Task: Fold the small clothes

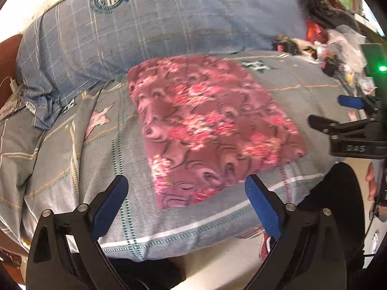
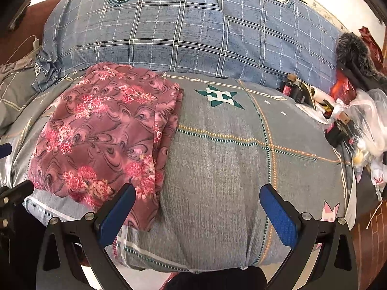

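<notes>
Hovering nearest, just above the front edge of the bed: left gripper [image 1: 186, 193], blue pads spread wide, nothing between them, no contact with cloth. Likewise right gripper [image 2: 197, 201], jaws apart and empty, its left pad close over the near corner of the garment, though contact there cannot be told. Just beyond, lying flat on the grey checked bedspread [image 2: 217, 169]: folded floral garment [image 2: 101, 130], maroon with pink flower clusters, a tidy rectangle with layered edges stacked along its right side. Seen from the left wrist, same garment [image 1: 208, 125] dead ahead between the pads, slightly blurred; from the right wrist, off to the left of centre. Right of the garment, a green star with a white H [image 2: 219, 96] printed on the bedspread. Farther back, touching the garment's far edge, a big blue plaid pillow [image 2: 193, 29] with round crests. Far right, a heap of plastic bags and clutter [image 2: 358, 116], topped by a dark fur-trimmed item [image 2: 353, 48].
</notes>
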Demonstrator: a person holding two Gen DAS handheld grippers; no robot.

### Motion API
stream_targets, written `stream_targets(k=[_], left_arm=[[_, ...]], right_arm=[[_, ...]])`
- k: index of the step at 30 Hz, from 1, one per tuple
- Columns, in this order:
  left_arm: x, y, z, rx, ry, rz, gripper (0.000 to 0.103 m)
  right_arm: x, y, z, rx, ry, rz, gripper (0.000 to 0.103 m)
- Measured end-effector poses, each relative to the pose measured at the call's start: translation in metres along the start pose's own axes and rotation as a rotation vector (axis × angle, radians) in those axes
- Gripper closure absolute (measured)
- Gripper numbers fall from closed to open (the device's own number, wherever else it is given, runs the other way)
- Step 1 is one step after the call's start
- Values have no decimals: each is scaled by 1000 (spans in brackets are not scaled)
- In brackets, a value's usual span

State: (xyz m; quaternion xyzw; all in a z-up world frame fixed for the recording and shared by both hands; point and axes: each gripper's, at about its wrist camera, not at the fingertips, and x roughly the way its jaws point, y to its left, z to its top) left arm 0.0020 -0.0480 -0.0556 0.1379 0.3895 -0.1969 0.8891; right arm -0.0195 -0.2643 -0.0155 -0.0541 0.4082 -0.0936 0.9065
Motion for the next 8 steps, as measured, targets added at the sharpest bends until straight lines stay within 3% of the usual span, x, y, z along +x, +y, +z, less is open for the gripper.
stream_targets(k=[8], left_arm=[[-5, -16, -5, 36, 5, 0, 5]], right_arm=[[-5, -14, -6, 54, -7, 15, 0]])
